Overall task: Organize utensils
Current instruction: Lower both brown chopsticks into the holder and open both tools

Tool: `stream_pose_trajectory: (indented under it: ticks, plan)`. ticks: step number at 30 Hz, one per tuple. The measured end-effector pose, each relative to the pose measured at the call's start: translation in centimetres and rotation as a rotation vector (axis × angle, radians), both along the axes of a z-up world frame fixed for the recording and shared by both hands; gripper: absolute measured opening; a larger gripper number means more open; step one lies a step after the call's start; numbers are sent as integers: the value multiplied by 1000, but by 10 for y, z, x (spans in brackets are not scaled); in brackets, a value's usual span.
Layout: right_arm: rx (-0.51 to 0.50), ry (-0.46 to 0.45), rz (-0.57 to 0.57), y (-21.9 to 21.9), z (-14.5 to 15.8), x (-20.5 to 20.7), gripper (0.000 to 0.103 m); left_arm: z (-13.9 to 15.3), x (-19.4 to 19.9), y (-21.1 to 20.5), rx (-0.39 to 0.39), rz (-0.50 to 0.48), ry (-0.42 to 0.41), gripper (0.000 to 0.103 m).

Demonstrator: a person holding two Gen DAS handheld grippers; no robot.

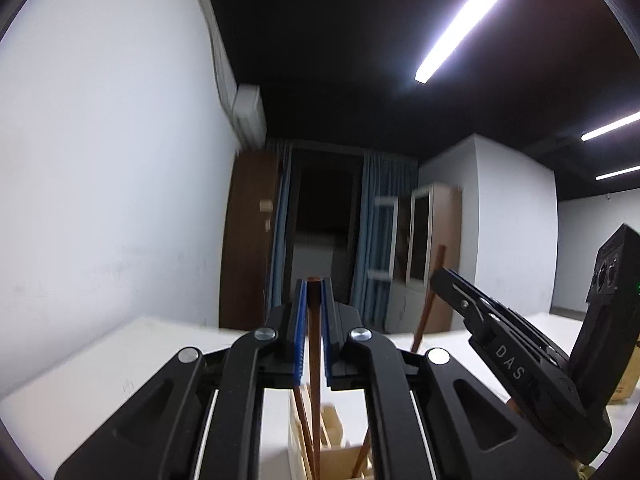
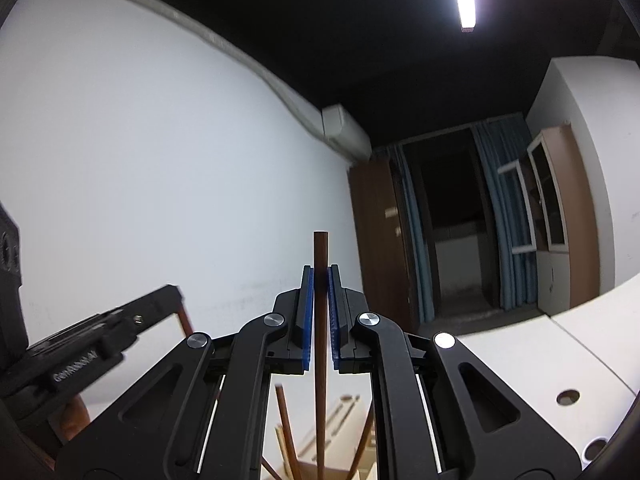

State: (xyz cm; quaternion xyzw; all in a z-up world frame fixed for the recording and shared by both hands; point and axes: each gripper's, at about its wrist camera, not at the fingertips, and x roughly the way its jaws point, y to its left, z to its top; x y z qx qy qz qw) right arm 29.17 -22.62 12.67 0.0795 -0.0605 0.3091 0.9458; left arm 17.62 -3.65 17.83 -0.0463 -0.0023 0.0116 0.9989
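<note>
- Left wrist view: left gripper (image 1: 314,312) pinching one brown chopstick (image 1: 314,360) upright above the wooden holder (image 1: 332,452); lower it straight.
- Right wrist view: right gripper (image 2: 320,300) clamped on another chopstick (image 2: 320,360), over the same holder (image 2: 340,412); avoid standing sticks.

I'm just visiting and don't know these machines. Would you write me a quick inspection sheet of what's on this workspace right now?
Surface: white table, two round holes near its right edge.
Job's things: brown chopsticks; one upright in each gripper, more standing in a pale wooden holder below.
Clutter: cardboard box at the far right.
Grippers: left gripper shut on a chopstick; right gripper shut on another chopstick.
Cables: nothing seen.
Surroundings: white walls, dark ceiling with strip lights, air conditioner, blue curtains, brown cabinets.
</note>
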Motion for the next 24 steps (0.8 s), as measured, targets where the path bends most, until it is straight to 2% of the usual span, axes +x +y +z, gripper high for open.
stream_pose_trajectory:
  ticks: [8,15,17,22,24]
  plan:
    - [-71,125,25,10,-17,19,6,-14,36,12,-22,-39,146,7]
    - [-111,171,17,15,-30,20,7,-27,56,17,-35,-49,235,7]
    - [-118,181,11,15,-33,19,7,-29,58,20,-51,-57,245,7]
    - [-132,220,-12,17,-34,23,7,-31,56,14,-27,-70,254,7]
    - [-128,239,-24,15,-33,26,12,-32,56,13,-26,-83,267,7]
